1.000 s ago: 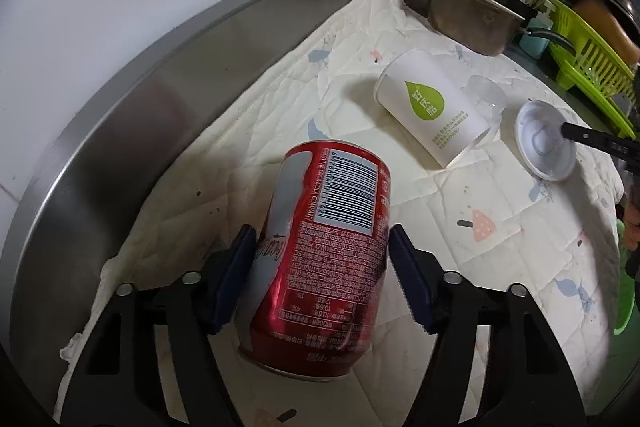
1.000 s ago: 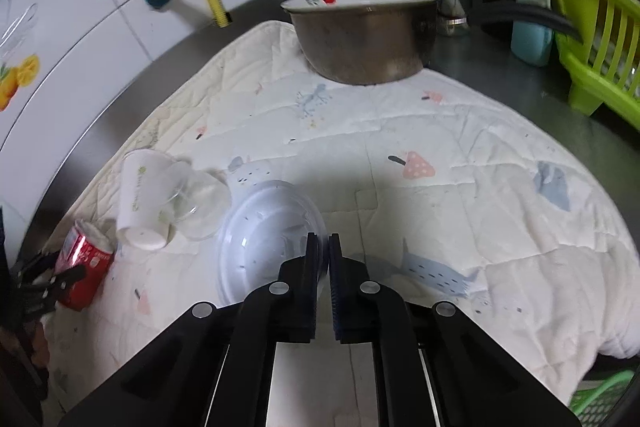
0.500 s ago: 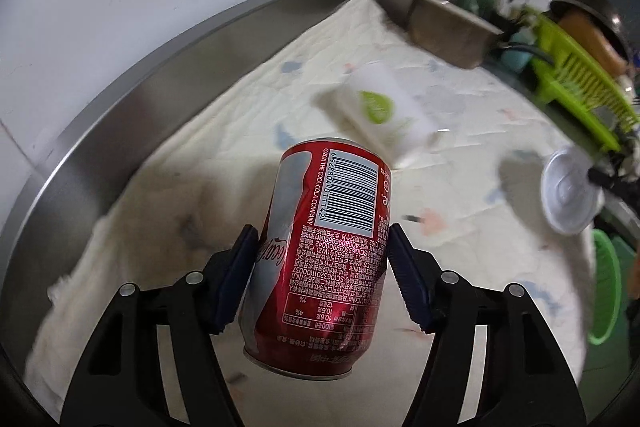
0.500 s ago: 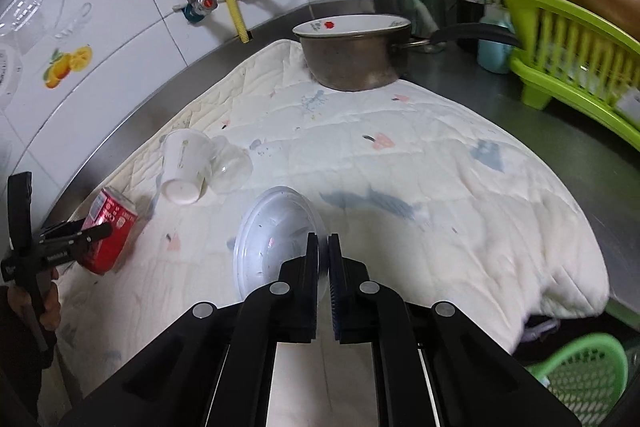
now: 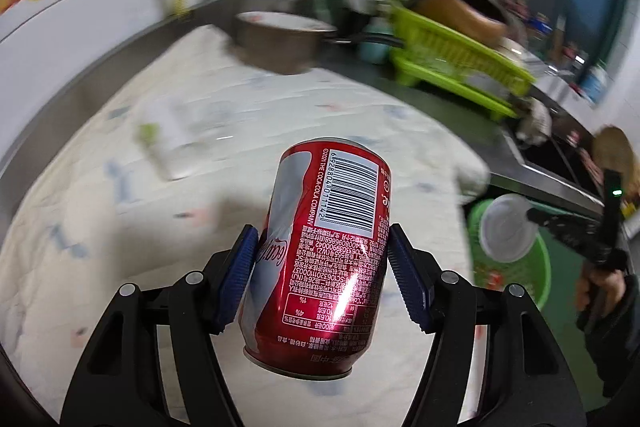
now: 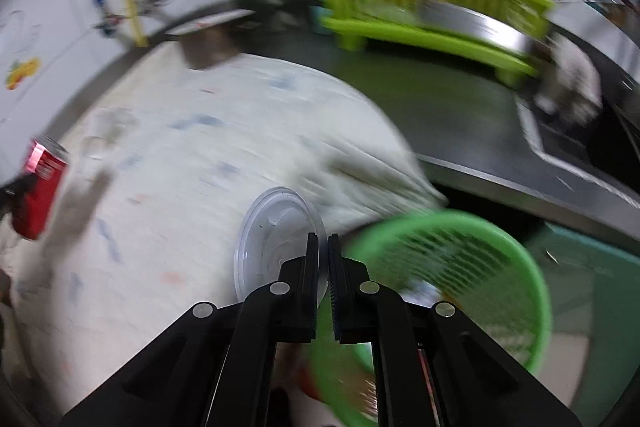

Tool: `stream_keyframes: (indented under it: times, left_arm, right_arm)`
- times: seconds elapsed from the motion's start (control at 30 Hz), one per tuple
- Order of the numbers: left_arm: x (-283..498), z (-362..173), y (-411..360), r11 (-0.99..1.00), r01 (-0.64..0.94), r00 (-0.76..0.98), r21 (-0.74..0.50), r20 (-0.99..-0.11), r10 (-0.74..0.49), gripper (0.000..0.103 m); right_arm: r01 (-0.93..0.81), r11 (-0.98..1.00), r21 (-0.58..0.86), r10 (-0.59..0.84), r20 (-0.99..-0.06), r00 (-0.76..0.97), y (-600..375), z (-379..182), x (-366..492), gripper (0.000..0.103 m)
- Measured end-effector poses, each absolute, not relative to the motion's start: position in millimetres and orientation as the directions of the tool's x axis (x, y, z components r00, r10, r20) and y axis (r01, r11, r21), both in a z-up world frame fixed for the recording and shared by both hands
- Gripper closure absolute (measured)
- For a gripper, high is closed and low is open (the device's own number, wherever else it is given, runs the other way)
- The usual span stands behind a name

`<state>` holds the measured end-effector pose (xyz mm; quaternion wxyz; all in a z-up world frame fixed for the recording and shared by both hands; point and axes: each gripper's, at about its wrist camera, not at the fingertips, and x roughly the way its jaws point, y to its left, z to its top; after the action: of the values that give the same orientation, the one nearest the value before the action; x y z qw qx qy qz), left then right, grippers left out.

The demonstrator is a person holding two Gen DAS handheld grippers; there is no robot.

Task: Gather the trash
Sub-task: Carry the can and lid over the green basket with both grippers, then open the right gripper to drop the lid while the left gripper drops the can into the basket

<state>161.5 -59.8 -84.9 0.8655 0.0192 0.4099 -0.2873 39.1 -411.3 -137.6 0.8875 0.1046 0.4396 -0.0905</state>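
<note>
A big white quilted cloth (image 5: 120, 227) covers the steel counter (image 6: 500, 163). Off its right edge, lower down, sits a round green basket (image 6: 500, 267). It looks like the bin for the trash.

Far back on the counter stand a metal pot (image 5: 280, 43) and a bright green dish rack (image 5: 452, 67). They are not trash, I think.

A white paper cup (image 5: 168, 143) lies on its side on the cloth, to the left and farther off. It is blurry. It looks like trash yet to be picked up.

The left gripper (image 5: 320, 275) is open about as wide as a red soda can (image 5: 324, 259), and its blue pads (image 5: 240, 279) press on both sides of that can. The can is up in the air above the near part of the cloth.

The right gripper (image 6: 323, 267) is almost closed. It pinches the edge of a thin clear plastic lid (image 6: 272, 247). The lid hangs near the right edge of the cloth, just beside the basket rim.

The step now seems to be carrying both pieces to the basket. Next, the lid needs to go a little more right, over the basket, and then be let go. The can has farther to travel, right across the cloth.
</note>
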Motion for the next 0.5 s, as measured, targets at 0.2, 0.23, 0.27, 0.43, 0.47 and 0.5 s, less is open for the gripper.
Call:
stream_keyframes:
  times: [0.2,0.23,0.27,0.43,0.47,0.5]
  left_arm:
    - [134,-80,-140,0.739,0.633,0.413,-0.229,-0.708,-0.573,0.038]
    - [129,-80,-155,0.724,0.651,0.401,-0.227,-0.708,-0.582,0.038]
    - [125,-80,-170,0.707,0.668,0.381,-0.232,-0.709,-0.593,0.038]
    - [108,-85,-229,0.645,0.727,0.314,-0.236,-0.720,-0.619,0.038]
    - [105,-87,-236,0.635,0.736,0.306,-0.234,-0.722,-0.620,0.038]
    - [100,-89,-251,0.621,0.748,0.290,-0.233,-0.727,-0.622,0.038]
  right_arm:
    - [0.418,0.906,0.061,-0.178,-0.842,0.509,-471,-163,-16,0.098]
    - [0.437,0.897,0.058,-0.189,-0.845,0.500,-478,-166,-22,0.097]
    - [0.457,0.888,0.055,-0.203,-0.845,0.495,-486,-169,-27,0.097]
    - [0.525,0.849,0.063,-0.229,-0.850,0.474,-516,-178,-44,0.093]
    - [0.534,0.843,0.063,-0.233,-0.852,0.469,-520,-180,-47,0.092]
    - [0.544,0.836,0.073,-0.234,-0.849,0.474,-525,-181,-51,0.092]
